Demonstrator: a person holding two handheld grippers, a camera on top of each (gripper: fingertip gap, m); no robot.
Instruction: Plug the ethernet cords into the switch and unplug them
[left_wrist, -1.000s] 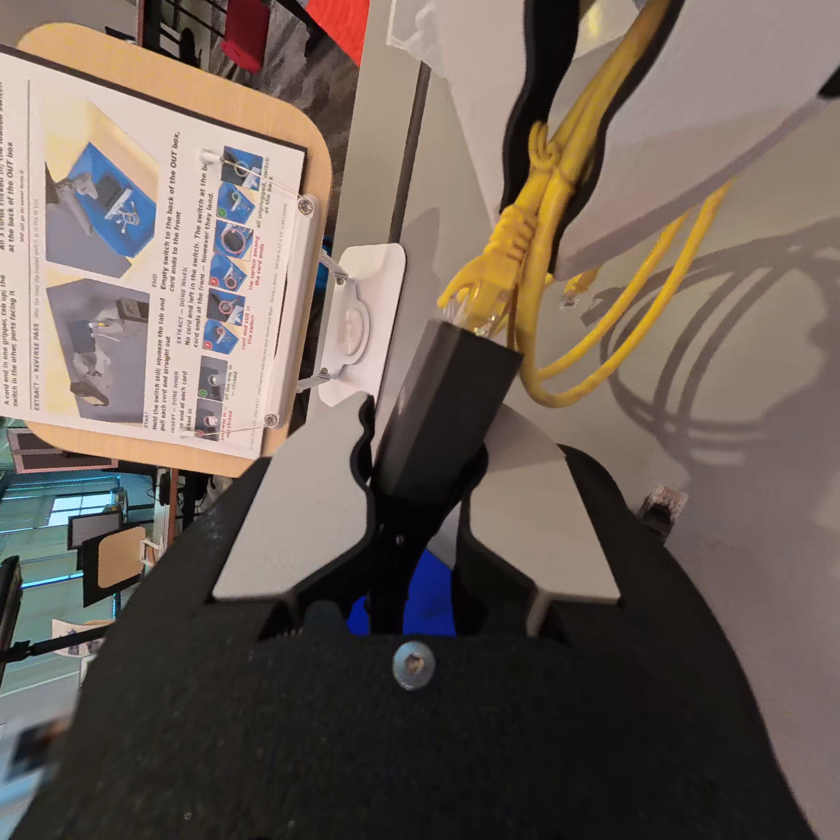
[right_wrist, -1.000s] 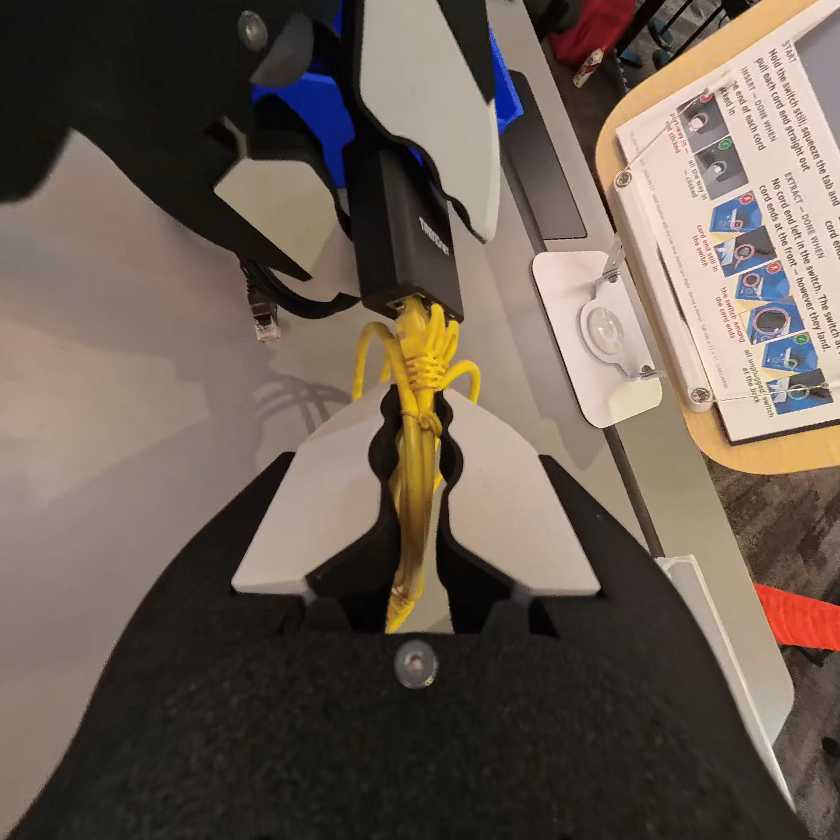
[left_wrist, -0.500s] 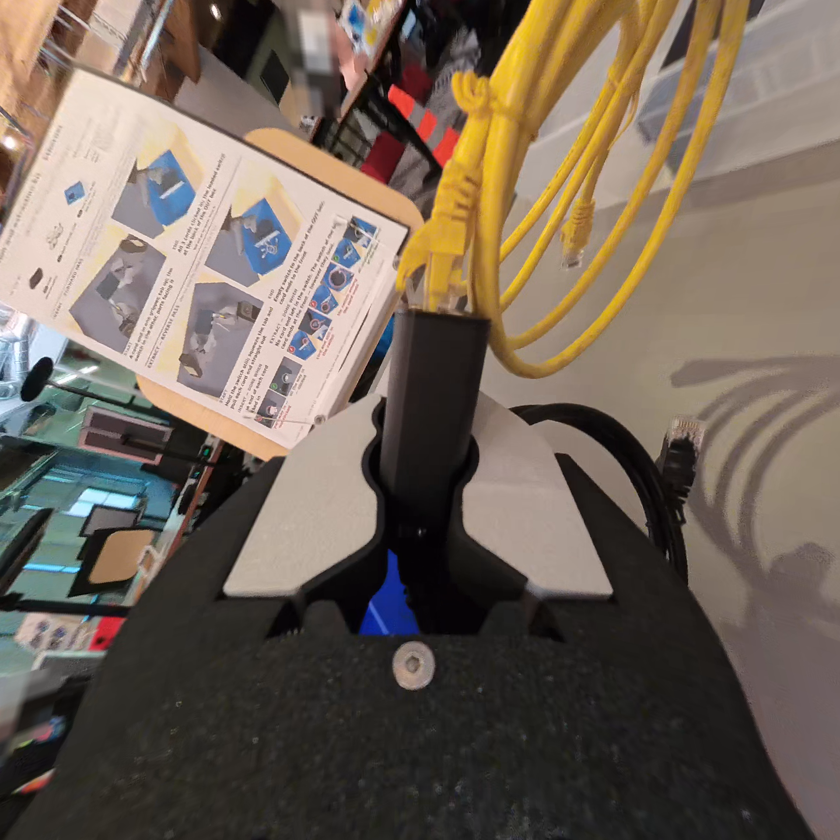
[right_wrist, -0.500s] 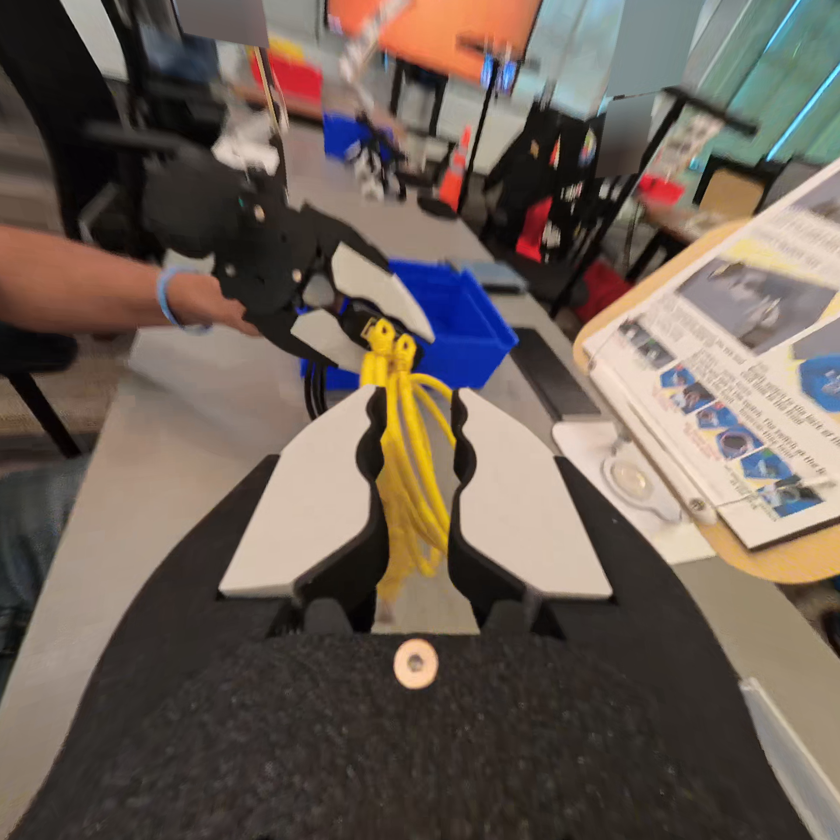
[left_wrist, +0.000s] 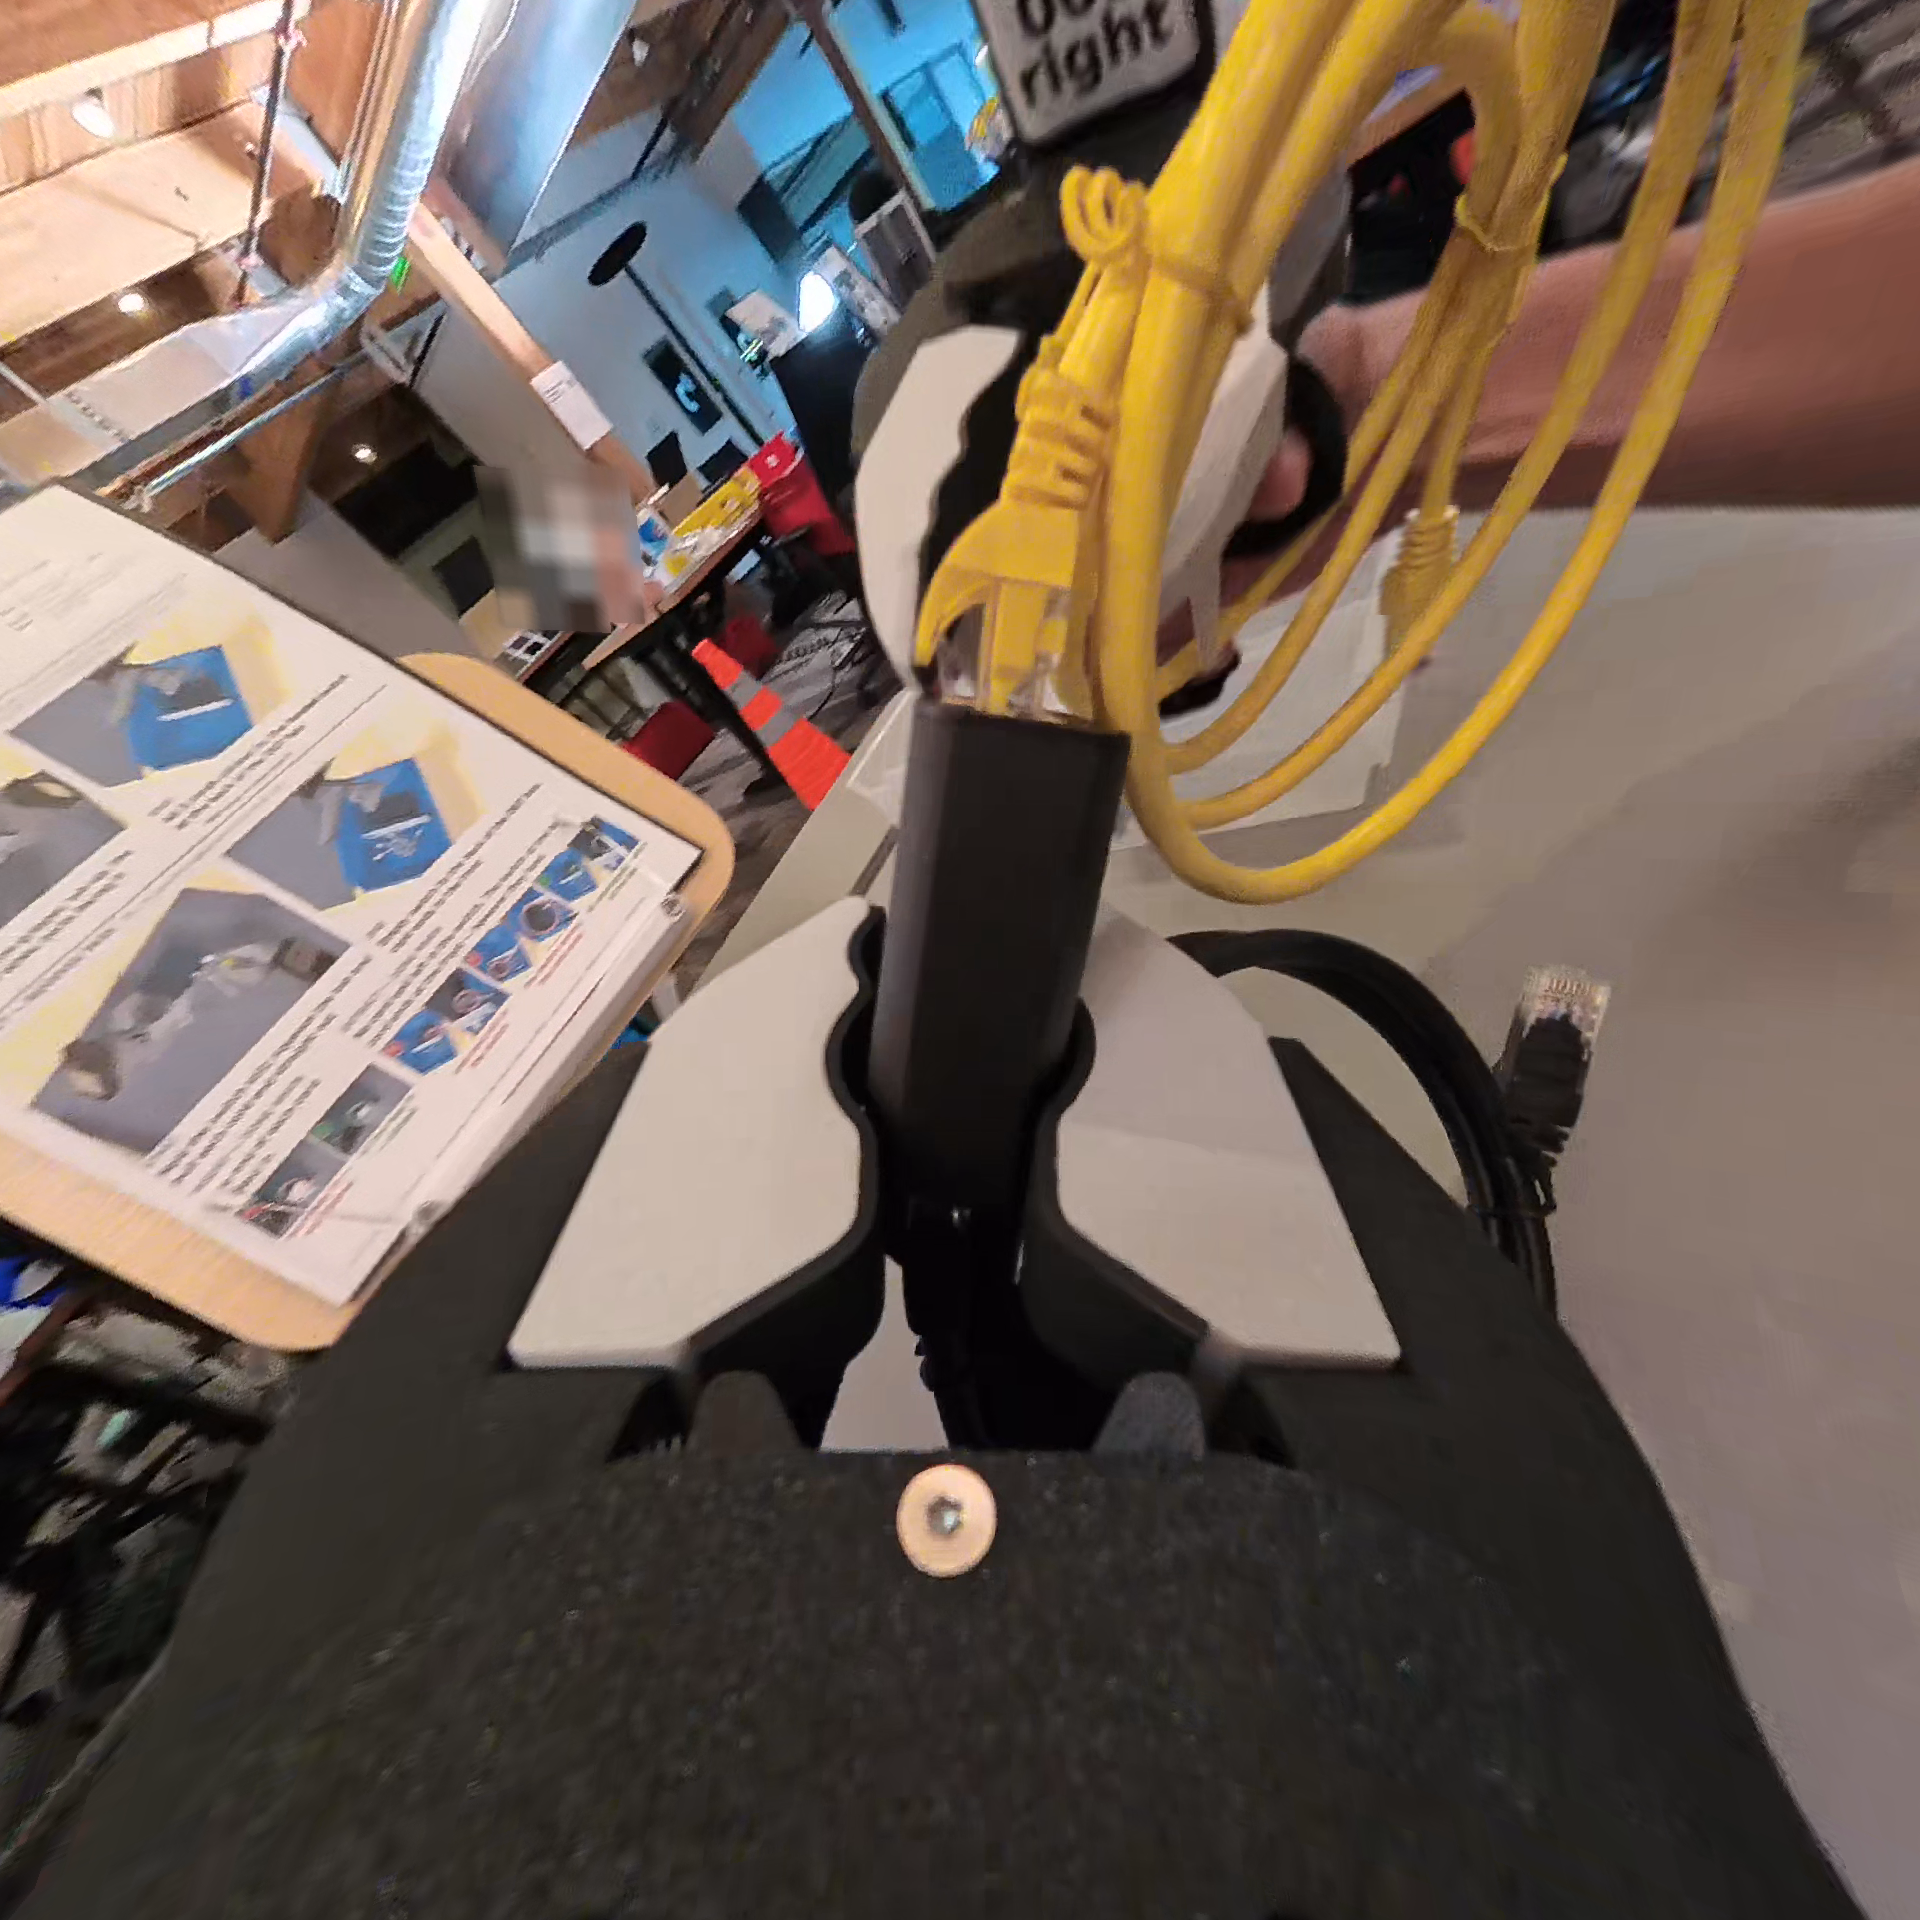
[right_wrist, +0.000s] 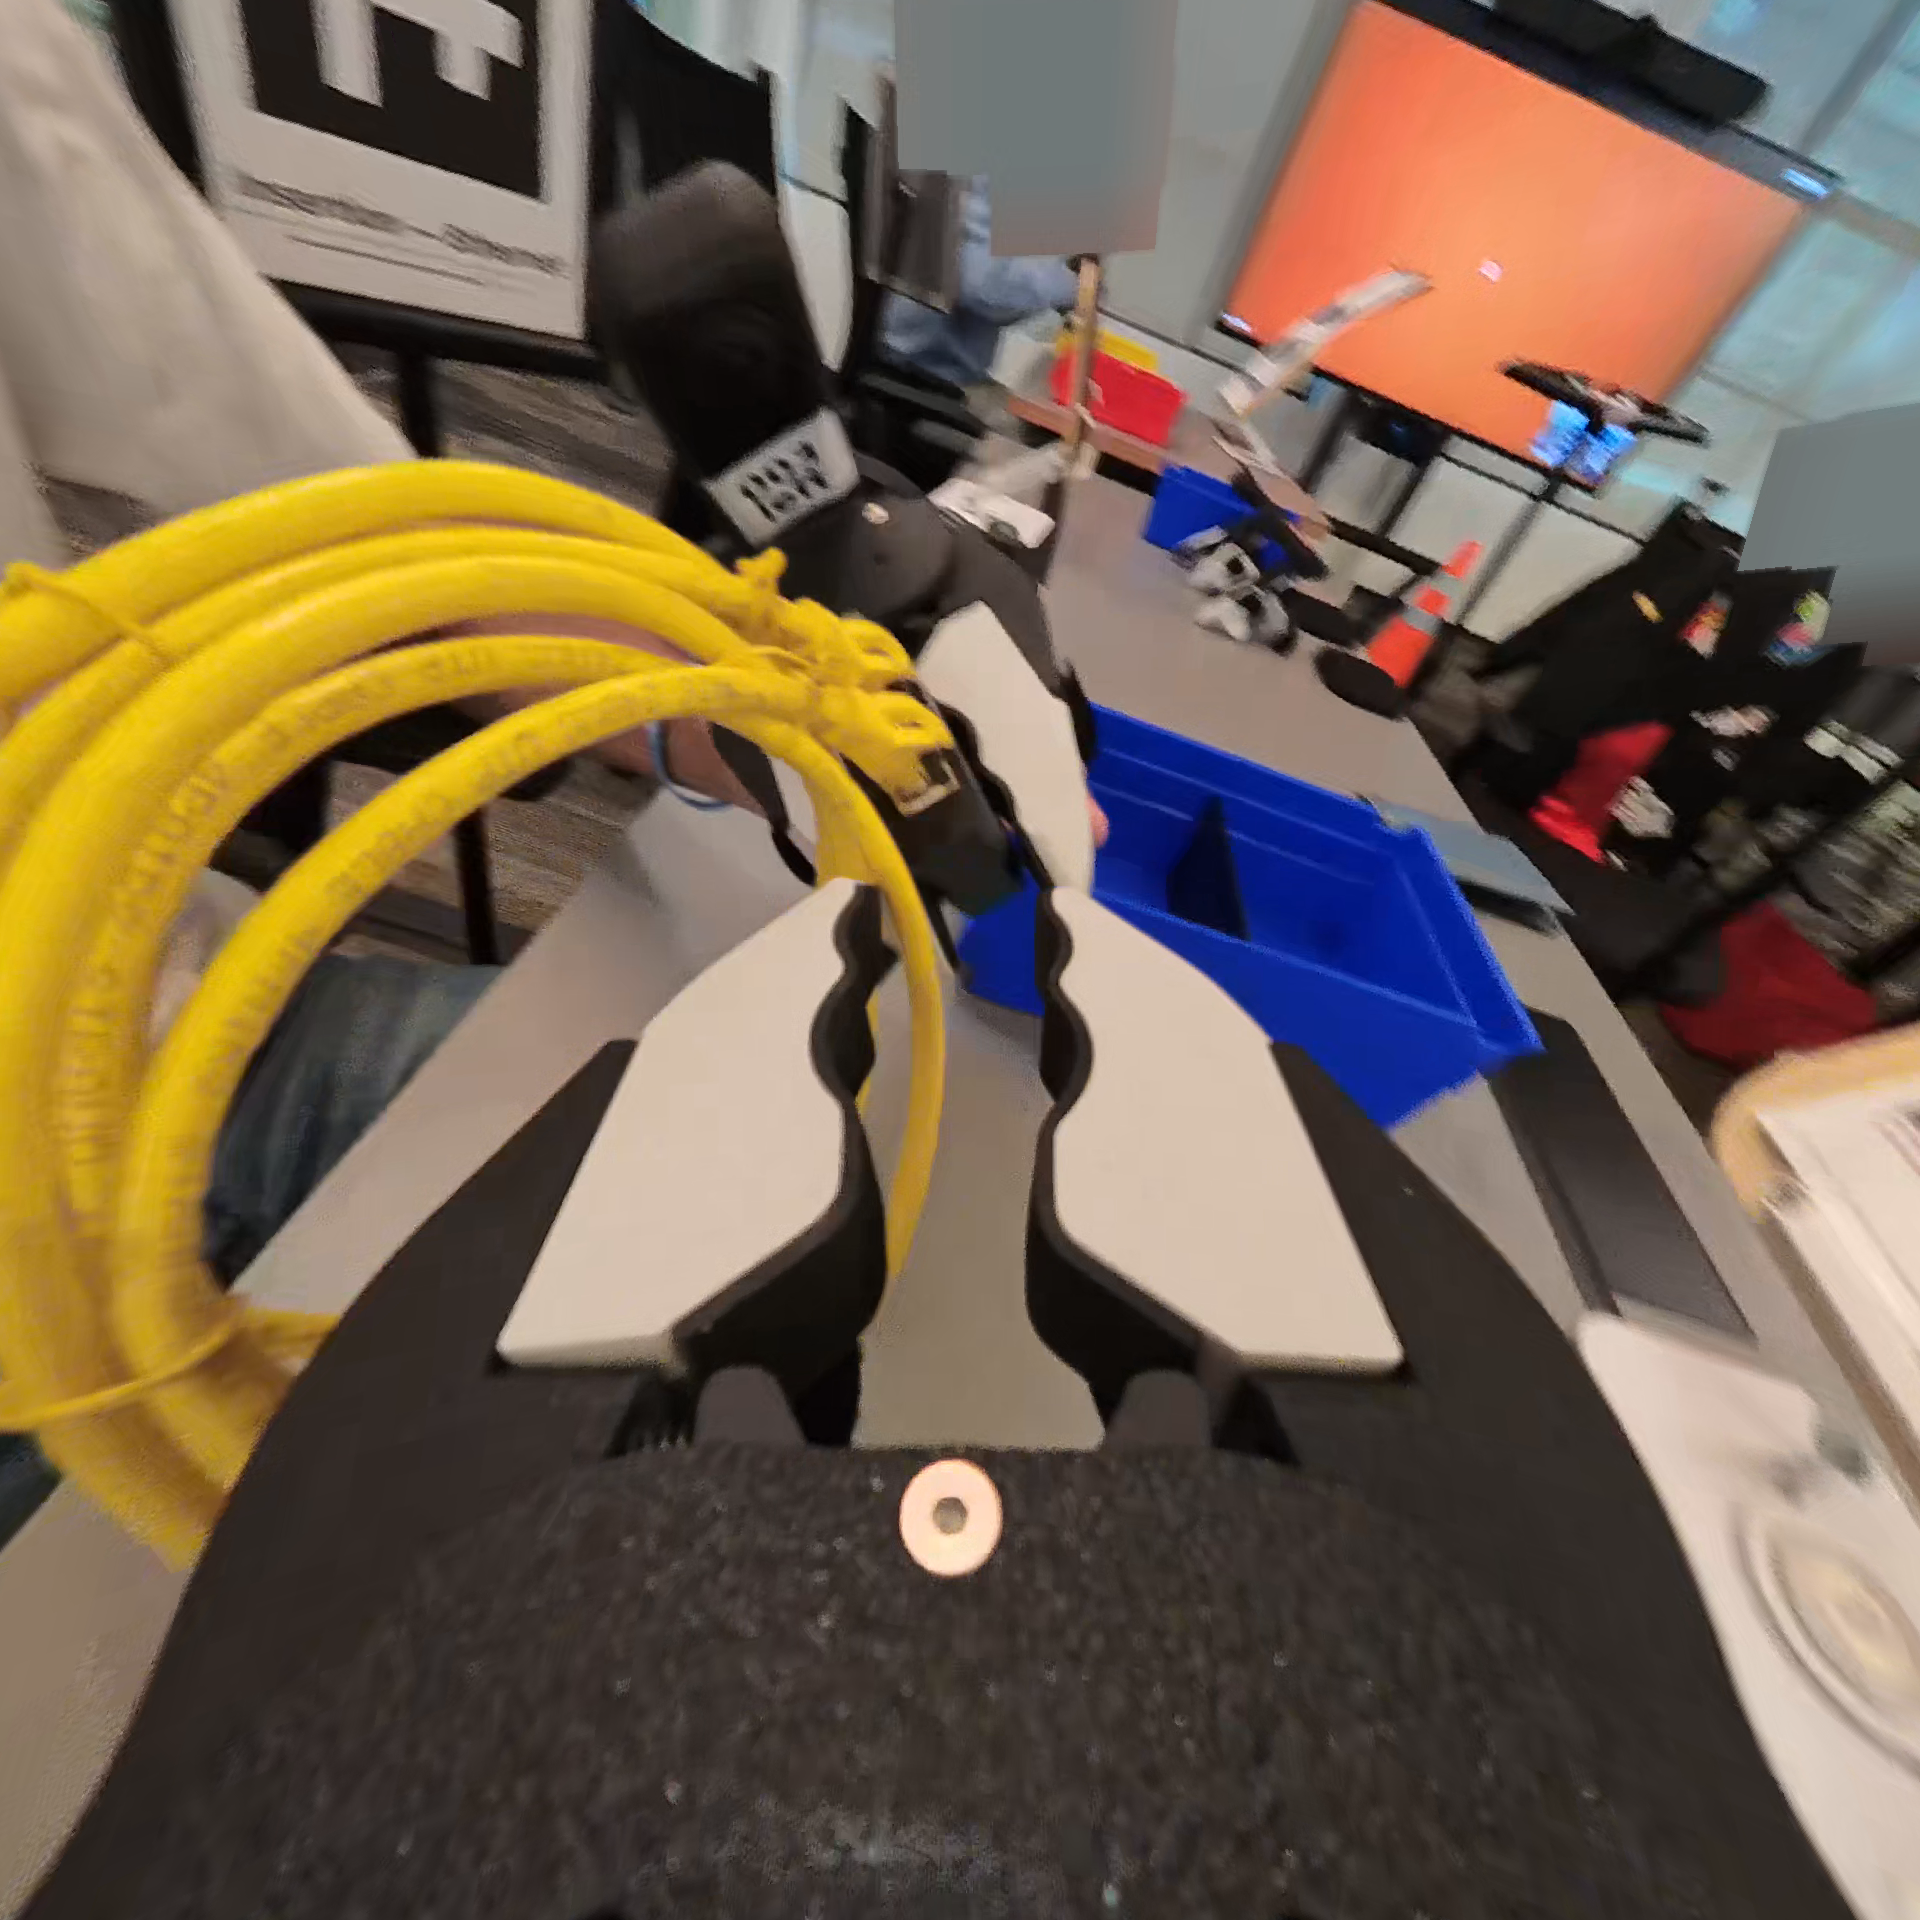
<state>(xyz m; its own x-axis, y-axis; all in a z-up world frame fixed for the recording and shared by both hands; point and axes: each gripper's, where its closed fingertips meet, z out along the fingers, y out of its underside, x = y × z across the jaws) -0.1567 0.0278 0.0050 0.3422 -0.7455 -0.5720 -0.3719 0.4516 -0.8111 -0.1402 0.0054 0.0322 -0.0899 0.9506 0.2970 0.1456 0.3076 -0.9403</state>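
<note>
The left gripper (left_wrist: 977, 1023) clamps the black switch (left_wrist: 1003, 883) upright, probably to steady it while yellow cords (left_wrist: 1023, 582) sit plugged in its top. The right gripper (right_wrist: 951, 997) is released, one cord loop (right_wrist: 914, 1039) passing loosely through; only its view shows the blue bin (right_wrist: 1299, 956)

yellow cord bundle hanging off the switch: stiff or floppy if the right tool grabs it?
Likely springy, not limp: the yellow cord bundle keeps round loops in the air. Its ties should make it move as one mass. One strand passes loosely between the right tool's open fingers, so it may slide.
</note>
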